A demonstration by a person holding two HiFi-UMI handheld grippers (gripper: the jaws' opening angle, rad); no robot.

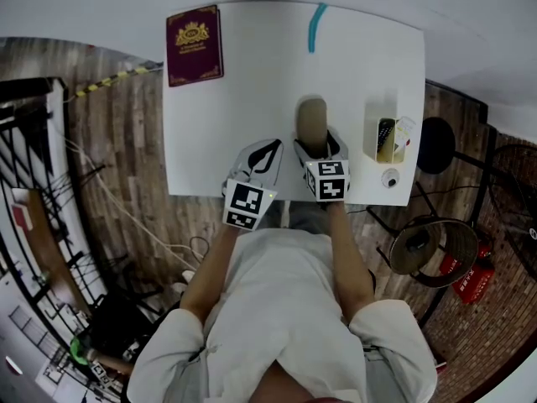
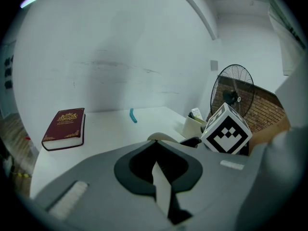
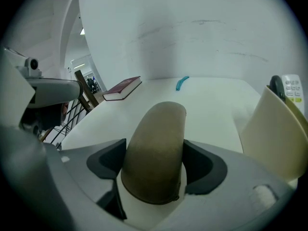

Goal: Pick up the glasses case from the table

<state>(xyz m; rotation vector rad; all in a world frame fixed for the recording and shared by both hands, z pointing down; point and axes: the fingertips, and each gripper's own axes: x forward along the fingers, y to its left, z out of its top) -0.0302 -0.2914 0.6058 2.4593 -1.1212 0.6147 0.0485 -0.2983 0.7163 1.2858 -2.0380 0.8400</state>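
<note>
The glasses case, olive-brown with a rounded end, lies on the white table near its front edge. My right gripper straddles its near end. In the right gripper view the case fills the gap of the right gripper, and both dark pads touch its sides. My left gripper sits just left of it above the table's front edge, holding nothing. In the left gripper view the left gripper is shut, and a sliver of the case shows beyond it.
A dark red book lies at the table's far left corner, a teal pen at the far edge. A cream holder with a remote stands right of the case, a small round object in front of it. A fan stands beyond the table.
</note>
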